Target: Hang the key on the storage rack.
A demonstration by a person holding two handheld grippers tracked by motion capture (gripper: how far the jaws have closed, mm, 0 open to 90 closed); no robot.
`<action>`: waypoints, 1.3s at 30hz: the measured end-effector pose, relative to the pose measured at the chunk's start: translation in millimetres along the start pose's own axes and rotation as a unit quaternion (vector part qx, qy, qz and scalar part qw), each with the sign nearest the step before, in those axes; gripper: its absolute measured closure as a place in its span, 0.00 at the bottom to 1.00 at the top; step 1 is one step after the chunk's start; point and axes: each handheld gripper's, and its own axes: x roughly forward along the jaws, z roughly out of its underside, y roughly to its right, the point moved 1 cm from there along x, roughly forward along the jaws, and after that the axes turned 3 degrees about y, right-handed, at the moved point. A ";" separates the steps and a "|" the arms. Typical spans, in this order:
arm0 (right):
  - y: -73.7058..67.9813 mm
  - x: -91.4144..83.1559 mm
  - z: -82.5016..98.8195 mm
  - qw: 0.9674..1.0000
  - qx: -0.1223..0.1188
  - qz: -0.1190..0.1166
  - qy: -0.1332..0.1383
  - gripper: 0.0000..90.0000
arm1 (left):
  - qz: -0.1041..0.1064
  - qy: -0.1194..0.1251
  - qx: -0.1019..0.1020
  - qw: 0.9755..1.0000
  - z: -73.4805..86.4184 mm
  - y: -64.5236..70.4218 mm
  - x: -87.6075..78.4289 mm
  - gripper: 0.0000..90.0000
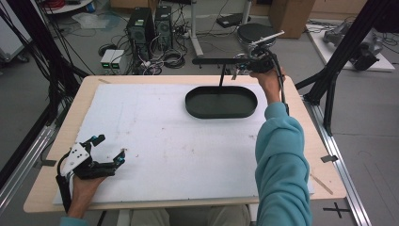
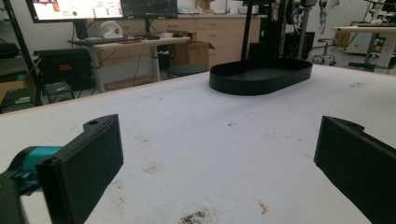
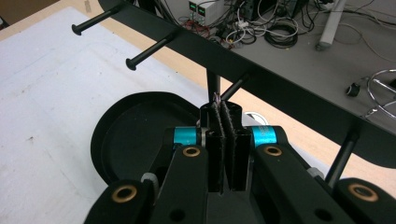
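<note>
Right gripper (image 3: 227, 140) jaws pressed together – something tiny at tips, too small to make out. It sits at rack (image 3: 261, 84) above tray's (image 1: 221, 102) far right rim; rack's far end cut off. Tray lies on white mat, long axis side to side. Left gripper (image 1: 109, 149) spread, empty – well apart, toward near left corner. Cluttered lab floor beyond.

Left gripper (image 1: 109, 147) agape, right gripper (image 3: 226, 116) clamped.

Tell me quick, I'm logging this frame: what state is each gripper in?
Left gripper: open, holding nothing, over the white mat.
Right gripper: shut beside the black rack; something thin may be pinched, cannot tell.
</note>
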 end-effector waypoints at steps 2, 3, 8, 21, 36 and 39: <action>1.2 1.3 0.3 1.000 -0.002 0.001 0.002 0.98 | 0.000 0.000 0.001 1.000 0.0 0.0 0.0 0.02; 1.4 1.7 0.5 1.000 0.000 0.003 0.002 0.98 | 0.000 0.000 0.000 1.000 0.0 0.1 0.1 0.02; 1.9 6.4 1.1 1.000 -0.004 0.009 0.000 0.97 | 0.000 0.000 0.001 1.000 0.0 0.0 0.0 0.02; 3.5 -8.5 0.3 1.000 0.004 0.007 0.029 0.95 | 0.000 -0.003 0.002 1.000 -0.1 0.1 0.0 0.02; -50.9 -69.6 8.9 0.993 -0.034 -0.003 0.112 0.01 | 0.000 -0.001 -0.001 1.000 0.0 -0.4 -0.3 0.02; -60.9 -84.4 20.4 0.990 -0.044 -0.017 0.133 0.01 | 0.000 -0.001 0.000 1.000 0.0 -0.3 -0.4 0.02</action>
